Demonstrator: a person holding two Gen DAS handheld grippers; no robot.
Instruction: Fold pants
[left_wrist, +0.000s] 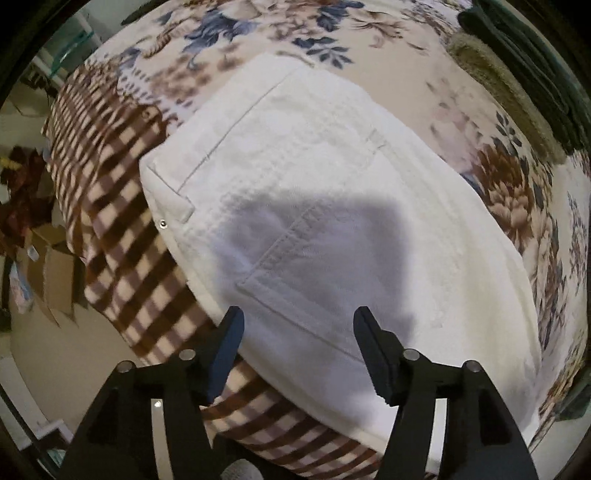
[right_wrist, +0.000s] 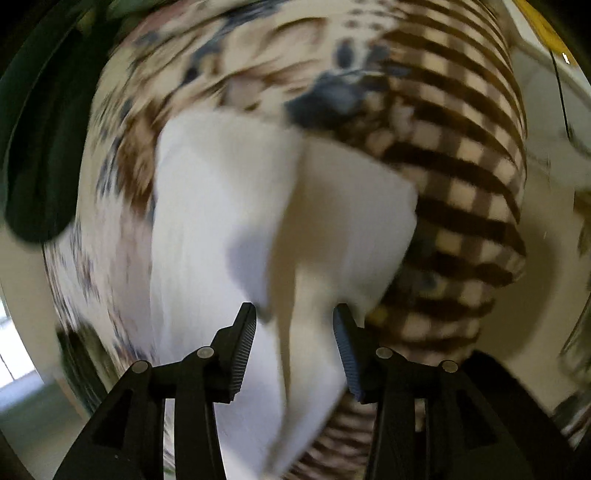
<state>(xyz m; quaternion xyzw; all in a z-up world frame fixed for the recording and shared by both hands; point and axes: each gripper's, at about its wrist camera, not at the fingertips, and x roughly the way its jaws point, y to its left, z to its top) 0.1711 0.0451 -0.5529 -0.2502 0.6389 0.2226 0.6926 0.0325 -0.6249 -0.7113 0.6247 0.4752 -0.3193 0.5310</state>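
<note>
The white cotton-twill pants lie folded on a bed, across a brown-and-cream checked blanket on the left and a floral bedspread on the right. The left hand-held gripper hangs over them released, nothing between its jaws. The right hand-held gripper is likewise unclenched, its jaws straddling a raised fold of cloth without pressing it. The fabric looks soft yet thick, light and not slippery; a folded edge or the waistband seems the surest hold. The left wrist view shows the stitched back pocket and a rivet sharply; the right wrist view, blurred, shows the standing fold.
</note>
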